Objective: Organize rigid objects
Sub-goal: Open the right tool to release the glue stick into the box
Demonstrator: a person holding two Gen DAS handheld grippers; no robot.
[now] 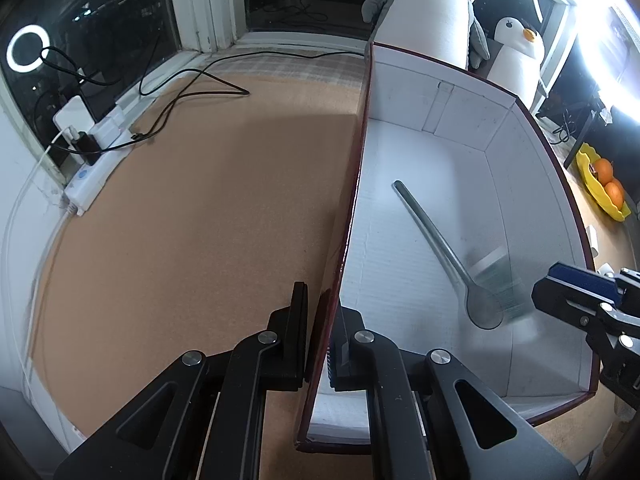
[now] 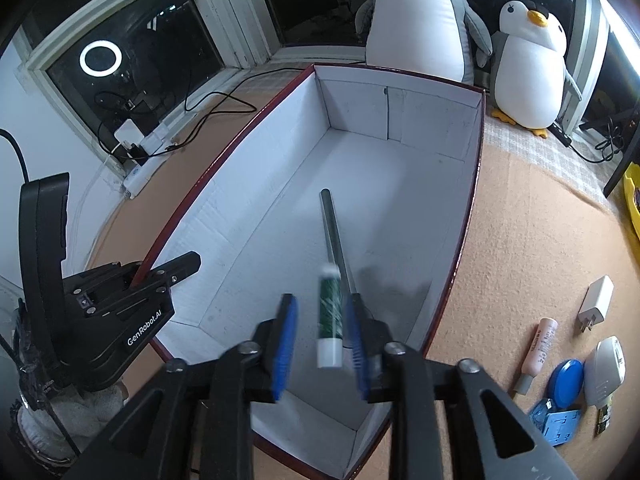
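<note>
Right gripper hangs over the box, jaws spread, the green-and-white tube blurred between the blue pads and touching neither, probably dropping beside the spoon on the floor. Left gripper is pinched on the box's side wall, likely steadying it. Its body reads "GenRobot.AI". About 5 items wait on the mat.

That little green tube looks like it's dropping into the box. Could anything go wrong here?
Possibly. The green tube sits blurred between the open right gripper, right above the spoon in the box, so it may hit the spoon and bounce or roll. The left gripper pinches only the thin box wall, which could bend if the box shifts.
</note>
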